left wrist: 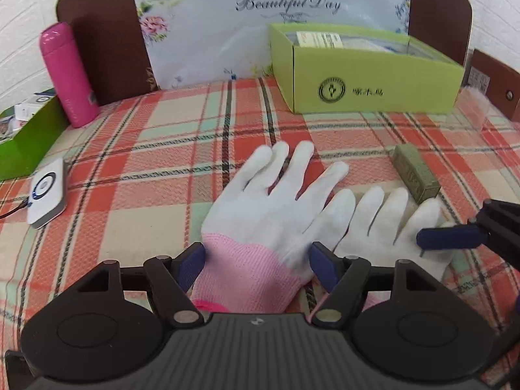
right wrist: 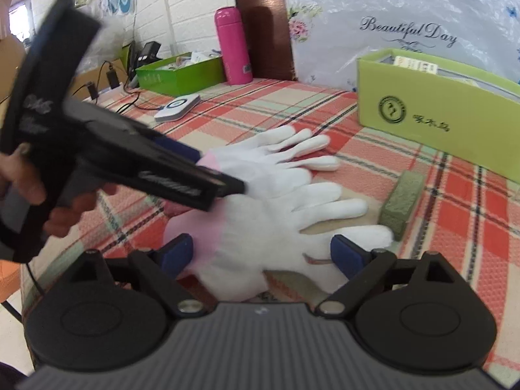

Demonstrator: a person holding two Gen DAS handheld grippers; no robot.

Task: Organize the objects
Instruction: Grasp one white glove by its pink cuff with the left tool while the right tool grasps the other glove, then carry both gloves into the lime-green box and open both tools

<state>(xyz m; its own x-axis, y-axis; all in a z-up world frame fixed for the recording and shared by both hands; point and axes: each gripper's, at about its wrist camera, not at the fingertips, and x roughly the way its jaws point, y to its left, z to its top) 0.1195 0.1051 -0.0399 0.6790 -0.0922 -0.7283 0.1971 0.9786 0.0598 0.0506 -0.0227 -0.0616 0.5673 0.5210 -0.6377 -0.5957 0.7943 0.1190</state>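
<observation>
Two white gloves with pink cuffs lie flat side by side on a plaid cloth. My left gripper [left wrist: 256, 265] is open and straddles the pink cuff of the left glove [left wrist: 273, 201]; its pads stand at the cuff's edges. In the right wrist view a hand holds that left gripper [right wrist: 214, 169] over the far glove [right wrist: 279, 149]. My right gripper [right wrist: 261, 255] is open around the near glove [right wrist: 276, 221], close to its palm. One of its blue fingers [left wrist: 451, 237] lies over the right glove [left wrist: 383, 221]. A small olive box [left wrist: 416, 175] [right wrist: 403, 204] sits just past the fingertips.
An open light-green box [left wrist: 367, 74] [right wrist: 438, 104] stands at the back right. A pink bottle [left wrist: 68, 74] [right wrist: 234, 48], a green tray [left wrist: 26, 139] [right wrist: 178, 74] and a white wired device [left wrist: 48, 191] [right wrist: 177, 107] are at the left. A floral pillow [left wrist: 227, 32] leans behind.
</observation>
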